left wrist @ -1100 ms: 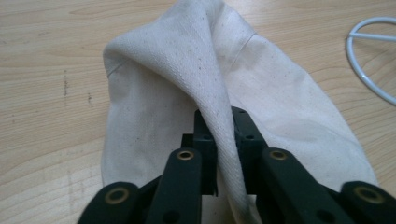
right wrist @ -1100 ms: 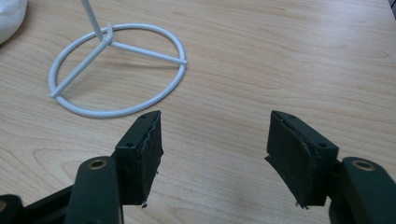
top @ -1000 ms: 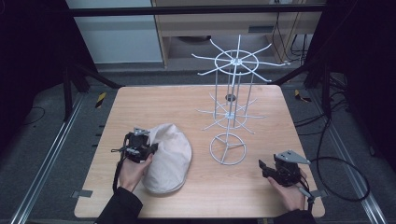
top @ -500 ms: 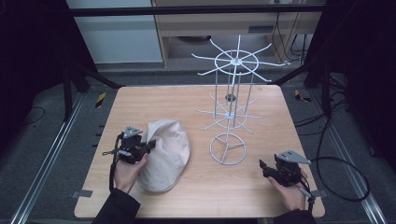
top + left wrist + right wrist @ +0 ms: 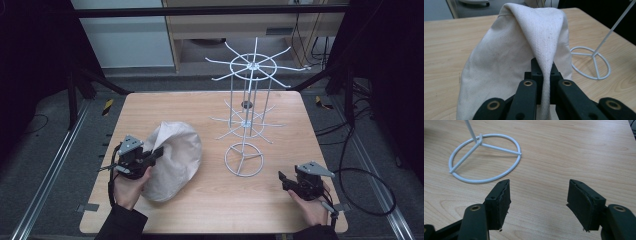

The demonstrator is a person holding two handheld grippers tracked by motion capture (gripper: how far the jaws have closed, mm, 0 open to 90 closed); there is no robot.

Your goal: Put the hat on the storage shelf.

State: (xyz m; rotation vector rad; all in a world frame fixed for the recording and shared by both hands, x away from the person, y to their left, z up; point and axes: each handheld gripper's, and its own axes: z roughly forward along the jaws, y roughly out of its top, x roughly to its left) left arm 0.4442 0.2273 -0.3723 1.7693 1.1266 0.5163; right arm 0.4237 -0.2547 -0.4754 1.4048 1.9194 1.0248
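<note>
left gripper point(image 5: 156, 152): fingers clamped on cream cloth hat's point(image 5: 175, 160) edge, lifted it off the surface point(image 5: 210, 210) since a second ago | right gripper point(image 5: 282, 180): fingers apart, empty, just opened slightly | wire rack point(image 5: 245, 120) likely next

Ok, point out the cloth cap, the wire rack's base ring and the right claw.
Cloth cap point(image 5: 175, 160): high view, middle of its crown.
Base ring point(image 5: 506, 171): right gripper view, the near right arc of the white hoop.
Right claw point(image 5: 539, 202): right gripper view, the gap midway between its two open black tips.
</note>
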